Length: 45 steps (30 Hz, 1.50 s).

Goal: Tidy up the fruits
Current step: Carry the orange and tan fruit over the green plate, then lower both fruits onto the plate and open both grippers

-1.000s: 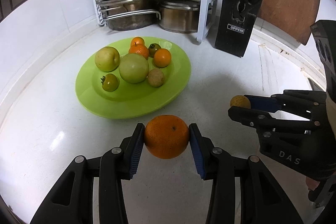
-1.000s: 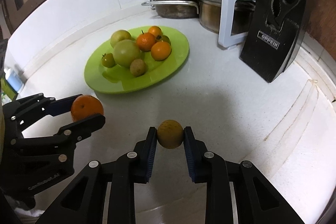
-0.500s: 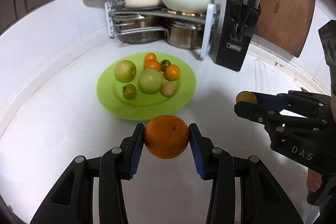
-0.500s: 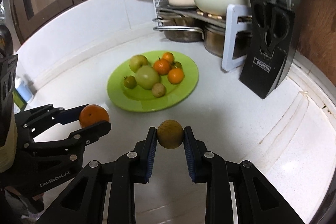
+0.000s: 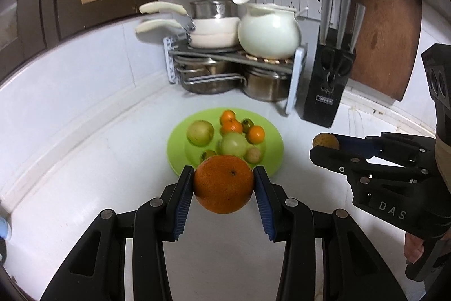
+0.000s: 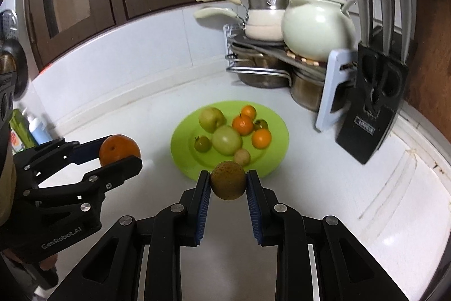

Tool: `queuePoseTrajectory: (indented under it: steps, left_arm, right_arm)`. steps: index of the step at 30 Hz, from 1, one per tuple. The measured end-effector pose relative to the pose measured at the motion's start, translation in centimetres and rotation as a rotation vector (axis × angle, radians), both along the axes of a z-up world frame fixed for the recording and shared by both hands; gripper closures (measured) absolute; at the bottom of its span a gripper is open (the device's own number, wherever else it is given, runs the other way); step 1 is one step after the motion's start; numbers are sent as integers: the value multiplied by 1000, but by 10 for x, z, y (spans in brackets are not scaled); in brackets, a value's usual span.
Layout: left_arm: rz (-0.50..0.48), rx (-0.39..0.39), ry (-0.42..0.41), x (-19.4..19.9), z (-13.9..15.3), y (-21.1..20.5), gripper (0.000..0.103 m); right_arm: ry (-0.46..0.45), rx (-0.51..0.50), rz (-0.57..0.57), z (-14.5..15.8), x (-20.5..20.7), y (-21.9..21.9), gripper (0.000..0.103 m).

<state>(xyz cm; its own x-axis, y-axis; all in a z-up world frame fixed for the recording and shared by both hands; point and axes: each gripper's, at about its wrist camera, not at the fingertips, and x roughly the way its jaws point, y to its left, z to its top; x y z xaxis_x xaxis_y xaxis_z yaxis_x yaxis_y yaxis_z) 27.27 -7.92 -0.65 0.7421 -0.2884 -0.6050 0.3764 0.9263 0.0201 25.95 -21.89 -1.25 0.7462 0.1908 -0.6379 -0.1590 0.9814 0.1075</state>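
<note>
My left gripper (image 5: pixel 224 185) is shut on a large orange (image 5: pixel 223 184), held above the white counter in front of the green plate (image 5: pixel 274 157). My right gripper (image 6: pixel 228 184) is shut on a small brownish-yellow round fruit (image 6: pixel 228 179). Each gripper shows in the other's view: the right gripper (image 5: pixel 324 145) with its brown fruit (image 5: pixel 325 141) at the right, the left gripper (image 6: pixel 119 151) with the orange (image 6: pixel 119 149) at the left. The green plate (image 6: pixel 183 157) carries several fruits: green apples, small oranges, green tomatoes and a small tan fruit.
A pot rack (image 5: pixel 234 64) with pans and a white teapot (image 5: pixel 269 31) stands in the back corner. A black knife block (image 5: pixel 328 83) and a wooden cutting board (image 5: pixel 383 27) sit to its right. Bottles (image 6: pixel 33 129) stand at the far left.
Both grippers have risen and drawn back with their fruits still held. The plate and pot rack now look smaller and farther, and the wall with the hanging ladle has come into view.
</note>
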Motion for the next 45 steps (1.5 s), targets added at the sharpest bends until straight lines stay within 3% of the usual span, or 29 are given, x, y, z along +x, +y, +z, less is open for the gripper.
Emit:
queuePoseTrajectory:
  steps: [11, 20, 35, 45]
  left_arm:
    - [19, 15, -64, 30, 19, 13, 61]
    - [32, 11, -51, 64, 20, 13, 61]
    - [49, 22, 26, 125, -6, 6, 61]
    - [58, 34, 94, 156, -35, -1, 61]
  right_arm:
    - [-45, -14, -32, 18, 27, 11, 76]
    - [-44, -22, -36, 22, 59, 10, 76]
    - [12, -1, -17, 1, 114, 2, 76]
    - [78, 11, -18, -30, 148, -8, 76]
